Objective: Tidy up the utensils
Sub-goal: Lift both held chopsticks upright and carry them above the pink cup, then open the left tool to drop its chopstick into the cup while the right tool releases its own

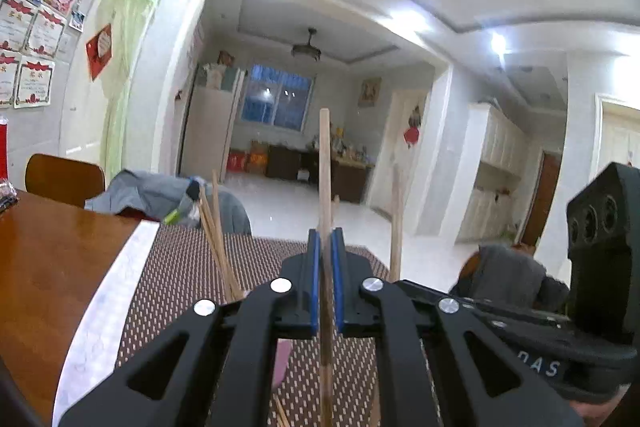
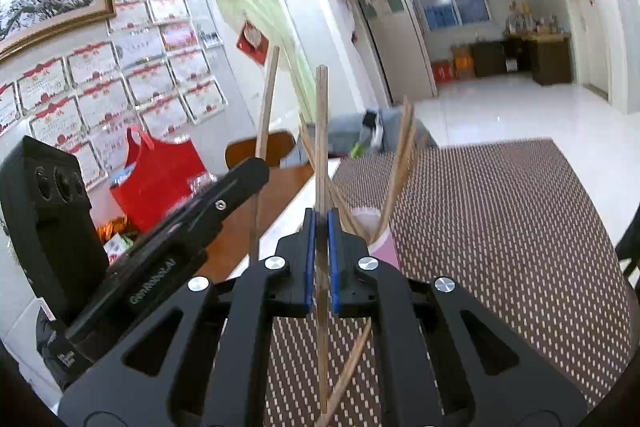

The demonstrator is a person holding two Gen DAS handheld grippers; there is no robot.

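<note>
My left gripper [image 1: 326,239] is shut on a wooden chopstick [image 1: 325,167] that stands upright above the woven mat [image 1: 192,267]. My right gripper [image 2: 321,217] is shut on another wooden chopstick [image 2: 321,131], also upright. Just beyond the right gripper stands a pink cup [image 2: 380,243] with several chopsticks [image 2: 400,163] leaning out of it. In the left wrist view more chopsticks [image 1: 216,227] lean up at the left, and the cup is mostly hidden behind the fingers. The left gripper body [image 2: 192,223] shows at the left of the right wrist view, with its chopstick [image 2: 266,115] sticking up.
The brown wooden table [image 1: 52,259] carries the mat with a white border. A red bag [image 2: 156,175] and snack packets lie at the table's far left. A wooden chair [image 1: 64,179] and grey clothing [image 1: 160,195] are beyond the table edge. A loose chopstick [image 2: 348,371] lies on the mat.
</note>
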